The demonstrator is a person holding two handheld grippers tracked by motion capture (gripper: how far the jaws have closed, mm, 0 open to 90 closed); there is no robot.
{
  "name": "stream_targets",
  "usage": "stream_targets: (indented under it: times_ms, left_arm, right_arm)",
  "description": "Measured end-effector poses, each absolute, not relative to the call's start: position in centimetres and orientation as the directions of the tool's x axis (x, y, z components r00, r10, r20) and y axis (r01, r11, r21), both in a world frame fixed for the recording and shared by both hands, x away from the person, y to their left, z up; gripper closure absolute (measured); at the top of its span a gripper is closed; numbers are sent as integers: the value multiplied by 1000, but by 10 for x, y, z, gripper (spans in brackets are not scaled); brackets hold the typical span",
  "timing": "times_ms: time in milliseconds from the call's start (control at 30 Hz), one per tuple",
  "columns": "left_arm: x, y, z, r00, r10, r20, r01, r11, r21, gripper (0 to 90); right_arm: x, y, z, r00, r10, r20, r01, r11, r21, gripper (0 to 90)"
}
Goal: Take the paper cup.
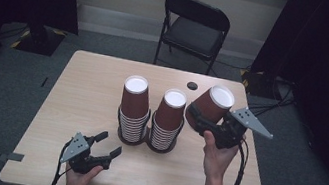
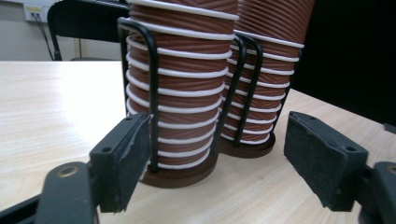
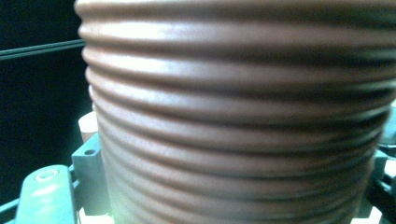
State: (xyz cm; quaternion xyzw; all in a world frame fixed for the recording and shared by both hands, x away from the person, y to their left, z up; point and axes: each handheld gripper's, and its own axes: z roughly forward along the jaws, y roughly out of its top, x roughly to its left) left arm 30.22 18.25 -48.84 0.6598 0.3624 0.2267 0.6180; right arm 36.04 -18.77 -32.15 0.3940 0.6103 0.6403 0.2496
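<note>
Two stacks of upturned brown ribbed paper cups, a left stack (image 1: pixel 134 108) and a right stack (image 1: pixel 169 118), stand mid-table in a black wire holder (image 1: pixel 146 142). Low in front of them, to the left, my left gripper (image 1: pixel 110 143) is open with nothing between its jaws. In the left gripper view the left stack (image 2: pixel 187 84), the right stack (image 2: pixel 266 84) and the wire holder (image 2: pixel 152 93) rise just beyond the left gripper (image 2: pixel 219 158). My right gripper (image 1: pixel 201 116) is shut on a single brown cup (image 1: pixel 214 103), tilted and lifted right of the stacks. That cup (image 3: pixel 233 116) looms close between the right gripper (image 3: pixel 233 186) jaws.
The wooden table (image 1: pixel 93 80) has a dark cable hole (image 1: pixel 192 85) at its far edge. A black folding chair (image 1: pixel 194 26) stands behind it. Dark curtains flank both sides. Bare tabletop lies left of the stacks and along the front edge.
</note>
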Motion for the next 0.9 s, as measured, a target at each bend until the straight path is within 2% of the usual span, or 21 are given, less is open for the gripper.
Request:
stream_targets:
  times_ms: [233, 300, 400, 700, 900]
  left_arm:
    - [304, 178, -487, 666, 731, -146, 184, 29, 983, 196]
    - [302, 175, -486, 669, 729, -145, 181, 30, 983, 254]
    - [302, 174, -485, 671, 727, -149, 185, 31, 982, 280]
    - [300, 167, -486, 690, 708, -153, 183, 34, 983, 269]
    - [303, 163, -488, 743, 651, -156, 181, 28, 983, 343]
  right_arm:
    - [354, -194, -343, -555, 800, 228, 185, -148, 972, 148]
    - [349, -196, -353, -552, 799, 238, 199, -152, 968, 148]
    - [343, -195, -361, -551, 798, 242, 208, -150, 967, 148]
    - [332, -185, -381, -580, 771, 262, 249, -139, 959, 148]
    - [325, -180, -399, -584, 755, 298, 277, -160, 948, 148]
